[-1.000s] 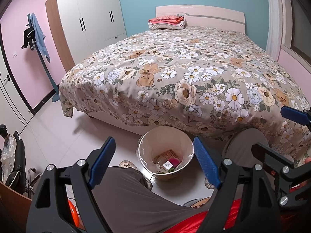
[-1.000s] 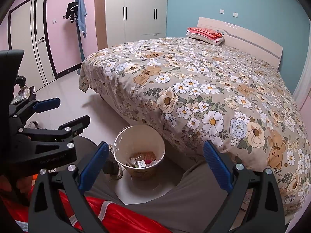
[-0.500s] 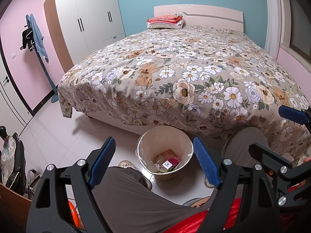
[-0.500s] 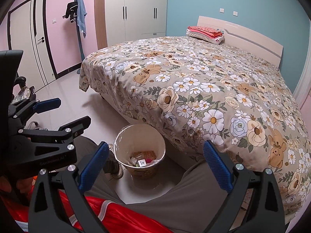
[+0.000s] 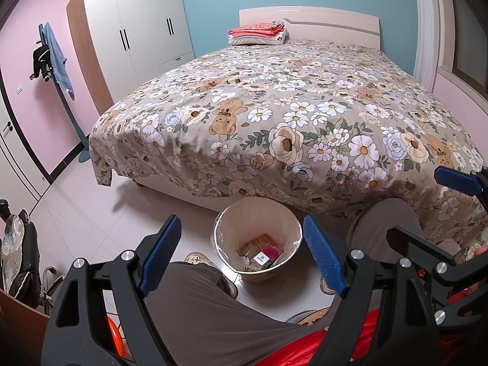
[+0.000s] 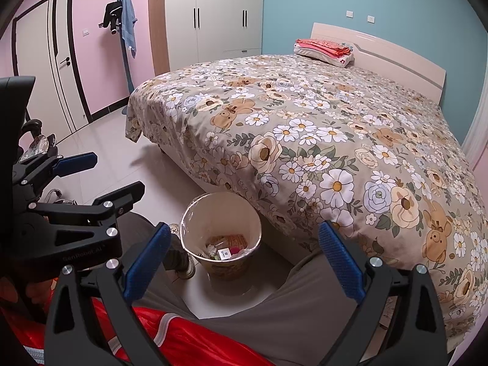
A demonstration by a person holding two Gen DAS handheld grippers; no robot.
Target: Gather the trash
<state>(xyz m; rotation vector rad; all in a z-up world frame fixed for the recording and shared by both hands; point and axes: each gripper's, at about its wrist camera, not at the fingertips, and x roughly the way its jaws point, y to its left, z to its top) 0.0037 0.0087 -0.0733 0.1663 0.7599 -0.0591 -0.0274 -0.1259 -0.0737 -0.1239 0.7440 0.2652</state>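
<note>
A round beige waste bin [image 5: 231,231] with a clear liner stands on the tiled floor at the foot of the bed, between the person's knees; it also shows in the right wrist view [image 6: 195,222]. Wrappers and small packets [image 5: 262,251] lie in its bottom. My left gripper [image 5: 241,256] is open and empty, held above the lap with the bin between its blue pads. My right gripper [image 6: 244,260] is open and empty, a little above and behind the bin. The left gripper [image 6: 103,177] appears at the left of the right wrist view.
A large bed [image 5: 305,116] with a floral cover fills the middle. A white wardrobe [image 5: 137,36] and a coat stand [image 5: 52,58] are at the left wall. Folded red cloth [image 5: 256,32] lies by the headboard. The person's grey trouser legs [image 5: 213,320] cross the foreground.
Both views have shifted only slightly. The grippers stay open and empty over the lap.
</note>
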